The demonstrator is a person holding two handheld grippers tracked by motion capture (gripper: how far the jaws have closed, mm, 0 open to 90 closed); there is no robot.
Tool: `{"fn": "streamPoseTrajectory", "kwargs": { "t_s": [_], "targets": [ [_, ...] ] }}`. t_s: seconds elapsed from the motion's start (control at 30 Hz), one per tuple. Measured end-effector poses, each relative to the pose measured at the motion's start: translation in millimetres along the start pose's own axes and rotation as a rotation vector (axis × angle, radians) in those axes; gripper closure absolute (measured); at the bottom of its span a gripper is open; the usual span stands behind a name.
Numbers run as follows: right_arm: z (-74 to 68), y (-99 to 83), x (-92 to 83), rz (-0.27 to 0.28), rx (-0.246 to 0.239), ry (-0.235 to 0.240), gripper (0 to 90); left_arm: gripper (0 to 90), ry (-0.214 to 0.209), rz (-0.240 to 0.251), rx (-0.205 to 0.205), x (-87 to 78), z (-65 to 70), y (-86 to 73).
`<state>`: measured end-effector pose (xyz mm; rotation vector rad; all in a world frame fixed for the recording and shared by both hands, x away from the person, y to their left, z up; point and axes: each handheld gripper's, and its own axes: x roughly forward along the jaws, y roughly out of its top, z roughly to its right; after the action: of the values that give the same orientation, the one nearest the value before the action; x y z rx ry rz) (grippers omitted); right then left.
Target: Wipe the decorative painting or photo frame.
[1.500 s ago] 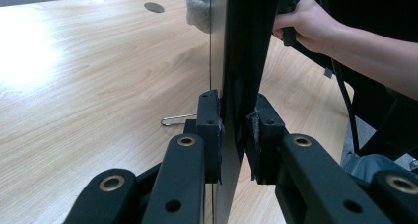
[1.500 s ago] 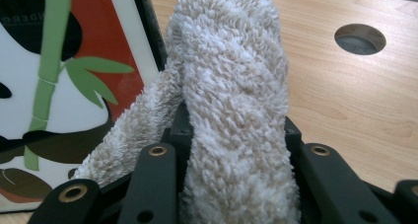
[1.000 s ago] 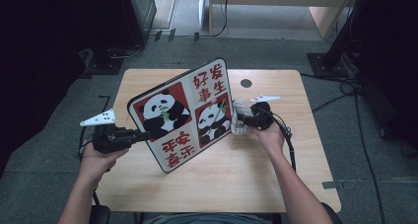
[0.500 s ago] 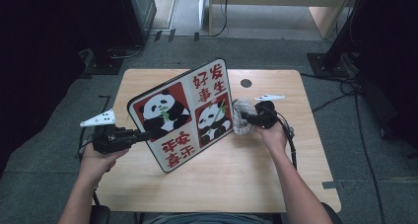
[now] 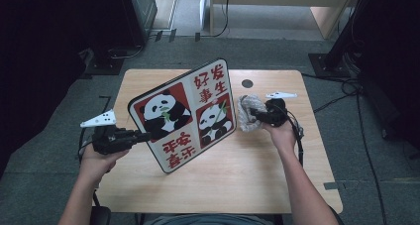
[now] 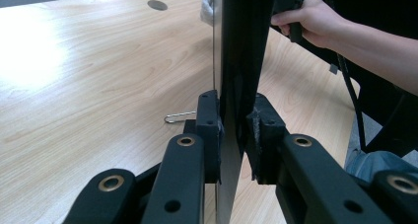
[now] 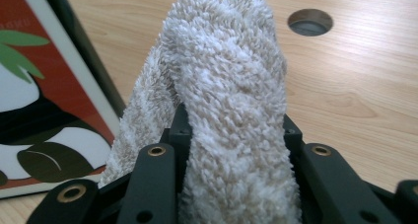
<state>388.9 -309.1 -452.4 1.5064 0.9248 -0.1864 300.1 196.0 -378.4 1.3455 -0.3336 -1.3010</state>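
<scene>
Wooden table (image 5: 257,185) carries panda picture frame (image 5: 185,113) propped tilted on its lower edge, left gripper (image 5: 143,136) clamped on its left rim; right gripper (image 5: 253,117), just beside frame's right edge, pinches beige towel (image 5: 246,112).

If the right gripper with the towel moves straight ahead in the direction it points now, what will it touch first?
Most likely the panda picture board. In the high view the right gripper points left, and its beige towel sits just beside the board's right edge. Whether the two already touch is hard to judge.
</scene>
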Motion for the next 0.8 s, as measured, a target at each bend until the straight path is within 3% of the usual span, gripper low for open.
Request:
{"fn": "streamPoseTrajectory", "kwargs": {
  "t_s": [0.43,0.8],
  "targets": [
    [24.8,-7.2,-12.5,0.012,0.01,-0.06,64.6,78.2,0.003,0.001,-0.003,-0.2,-0.3,-0.1],
    [48.0,-16.8,-10.0,0.016,0.04,-0.117,64.0,78.0,0.007,0.002,-0.007,-0.5,-0.7,-0.5]
  ]
}}
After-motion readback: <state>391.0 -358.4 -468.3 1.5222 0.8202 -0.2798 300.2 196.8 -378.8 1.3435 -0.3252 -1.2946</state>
